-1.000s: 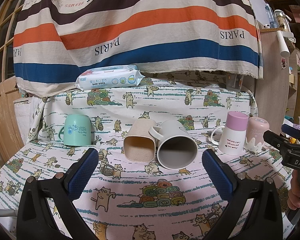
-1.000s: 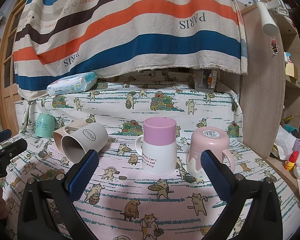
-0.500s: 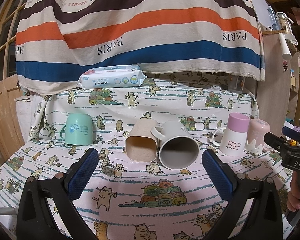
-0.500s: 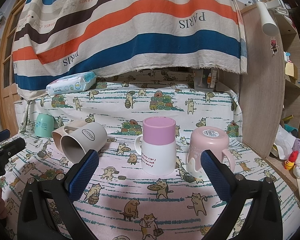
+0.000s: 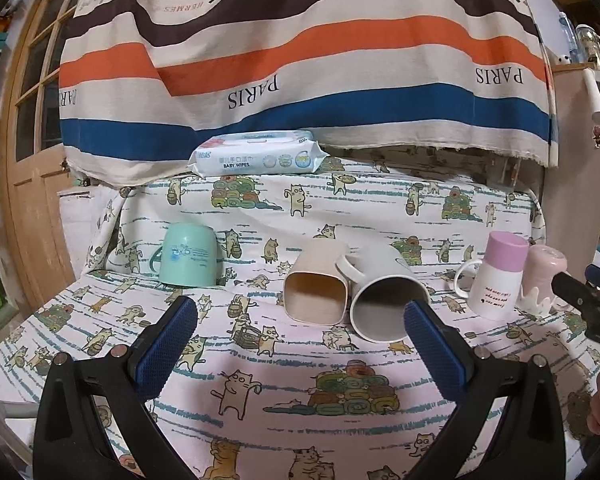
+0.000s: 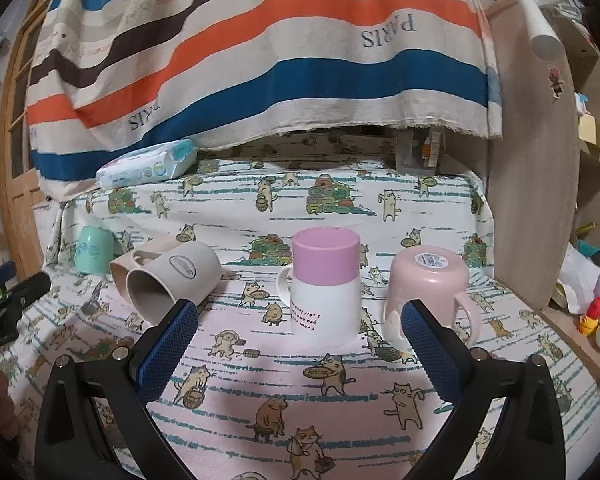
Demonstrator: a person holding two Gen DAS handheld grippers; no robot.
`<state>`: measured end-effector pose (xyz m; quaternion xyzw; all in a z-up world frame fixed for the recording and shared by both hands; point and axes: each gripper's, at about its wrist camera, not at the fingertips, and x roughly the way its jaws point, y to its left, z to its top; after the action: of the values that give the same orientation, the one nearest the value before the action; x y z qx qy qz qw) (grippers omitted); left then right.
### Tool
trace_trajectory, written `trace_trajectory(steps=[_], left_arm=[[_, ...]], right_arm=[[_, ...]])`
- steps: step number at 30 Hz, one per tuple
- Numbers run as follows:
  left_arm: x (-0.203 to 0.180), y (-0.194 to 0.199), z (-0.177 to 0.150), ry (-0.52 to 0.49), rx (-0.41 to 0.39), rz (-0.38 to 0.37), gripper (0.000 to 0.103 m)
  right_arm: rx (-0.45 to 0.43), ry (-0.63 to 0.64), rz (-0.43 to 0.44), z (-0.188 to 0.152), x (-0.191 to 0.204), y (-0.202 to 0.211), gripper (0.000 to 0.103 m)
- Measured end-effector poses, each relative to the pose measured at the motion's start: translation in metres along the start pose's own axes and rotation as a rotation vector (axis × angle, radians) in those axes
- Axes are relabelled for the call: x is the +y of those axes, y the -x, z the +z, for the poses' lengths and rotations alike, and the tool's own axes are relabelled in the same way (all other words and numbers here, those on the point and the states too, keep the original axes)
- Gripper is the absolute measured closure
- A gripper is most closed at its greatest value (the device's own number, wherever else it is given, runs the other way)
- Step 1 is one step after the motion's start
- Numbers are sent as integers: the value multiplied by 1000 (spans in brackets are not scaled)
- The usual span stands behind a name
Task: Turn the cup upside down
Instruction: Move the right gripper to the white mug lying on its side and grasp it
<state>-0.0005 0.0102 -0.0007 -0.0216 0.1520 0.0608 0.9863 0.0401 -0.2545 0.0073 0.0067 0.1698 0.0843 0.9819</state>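
Observation:
Several cups stand on the cat-print cloth (image 5: 260,408). A beige square cup (image 5: 316,284) and a grey mug (image 5: 384,300) lie on their sides, mouths toward me. A mint cup (image 5: 188,256) stands upside down at the left. A white mug with a pink top (image 6: 326,284) stands with its mouth up; a pink cup (image 6: 426,292) beside it is upside down. My left gripper (image 5: 300,344) is open and empty, short of the lying cups. My right gripper (image 6: 300,344) is open and empty, in front of the white and pink mug.
A pack of baby wipes (image 5: 260,158) lies on the raised back ledge under a striped hanging cloth (image 5: 300,60). A wooden cabinet side (image 6: 540,160) stands at the right edge. A wooden door (image 5: 28,140) is at the left.
The left gripper has risen and pulled back a little, so the cups sit lower in its view. The right gripper has barely moved. Both stay open.

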Motion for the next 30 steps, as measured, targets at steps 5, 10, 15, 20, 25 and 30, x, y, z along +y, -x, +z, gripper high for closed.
trace_trajectory(steps=[5, 10, 15, 20, 25, 30], left_arm=[[-1, 1, 0, -7, 0, -14, 0], [2, -1, 0, 17, 10, 2, 0], [17, -19, 1, 87, 96, -13, 0], [41, -61, -8, 219, 308, -133, 0], [25, -56, 3, 24, 232, -37, 0], [24, -80, 21, -20, 300, -76, 0]], right_arm=[[39, 12, 3, 16, 11, -1, 1], [121, 12, 46, 45, 29, -3, 1], [249, -25, 143, 68, 48, -16, 1], [367, -5, 101, 77, 76, -48, 1], [499, -17, 125, 80, 102, -98, 3], [579, -54, 96, 80, 119, -143, 8]])
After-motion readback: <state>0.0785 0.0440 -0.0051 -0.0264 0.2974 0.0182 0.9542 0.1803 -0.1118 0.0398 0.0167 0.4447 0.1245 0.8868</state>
